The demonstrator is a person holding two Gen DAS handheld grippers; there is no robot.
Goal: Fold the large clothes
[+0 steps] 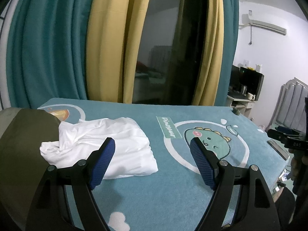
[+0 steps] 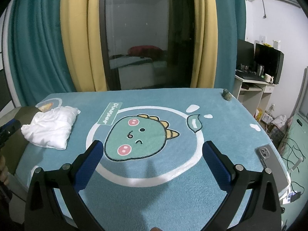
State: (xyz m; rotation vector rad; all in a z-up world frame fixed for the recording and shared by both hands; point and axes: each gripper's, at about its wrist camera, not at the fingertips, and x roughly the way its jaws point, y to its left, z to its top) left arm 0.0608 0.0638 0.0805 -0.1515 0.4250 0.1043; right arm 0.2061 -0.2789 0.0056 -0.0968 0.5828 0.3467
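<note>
Left gripper (image 1: 152, 148) is spread wide, nothing between the pads, hovering low over the mat (image 1: 173, 192). Right gripper (image 2: 152, 150) is likewise spread and empty, parked over the dinosaur print (image 2: 138, 136) mid-mat. White garment (image 1: 100, 144) lies in a loose, partly folded bundle on the mat's left side, just ahead-left of the left gripper; the left finger overlaps it in the left wrist view, but contact can't be confirmed. From the right gripper it sits well off to the far left. Left gripper is clearly the nearer one. Bundle's long axis runs roughly near-to-far, slightly diagonal across the mat. A dark olive cloth (image 1: 23, 138) lies under or beside the garment's left edge; can't tell which. My read: the next grab falls to the left gripper, and the right has to cross over to help. Phone (image 2: 269, 159) lies at the mat's right edge and a small dark object (image 2: 226, 94) at the far right corner. Behind: teal and yellow curtains (image 2: 77, 38) around a dark glass door (image 2: 142, 38), desk with monitors (image 2: 269, 61) right, AC unit (image 1: 267, 26) on the wall.
</note>
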